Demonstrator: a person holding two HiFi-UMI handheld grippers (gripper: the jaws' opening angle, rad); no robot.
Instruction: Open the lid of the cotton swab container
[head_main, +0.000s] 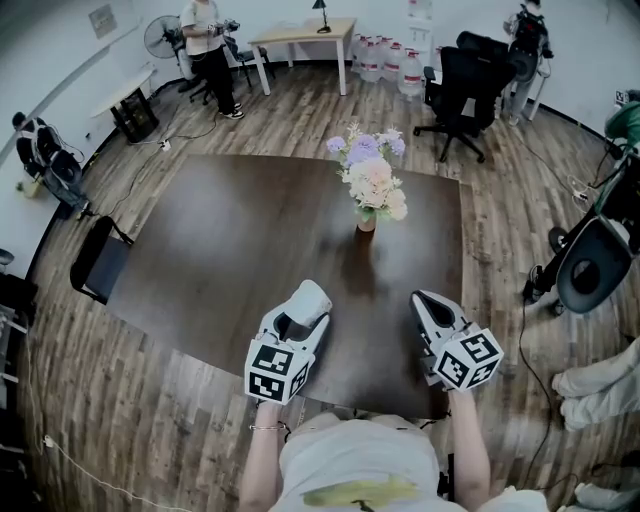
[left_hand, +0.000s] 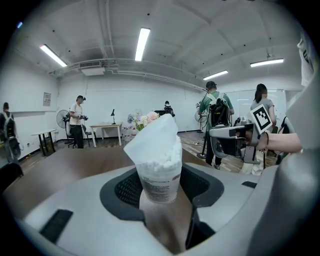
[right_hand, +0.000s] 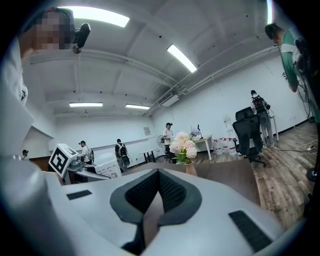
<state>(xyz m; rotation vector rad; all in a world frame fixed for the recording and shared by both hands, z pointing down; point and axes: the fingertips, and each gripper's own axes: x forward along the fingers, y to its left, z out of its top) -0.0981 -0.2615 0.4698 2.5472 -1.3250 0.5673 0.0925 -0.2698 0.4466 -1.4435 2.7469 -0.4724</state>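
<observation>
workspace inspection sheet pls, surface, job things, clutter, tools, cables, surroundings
surface: dark table, only the vase standing on it.
job's things: cotton swab container between the left tool's jaws, lid tilted up, swabs showing.
clutter: vase of flowers near the table's middle.
tools: left tool shut on the container; right tool shut, empty.
cables: cable on the floor at the right; nothing seen on the table.
surroundings: office chairs, water bottles, desk, person standing.
</observation>
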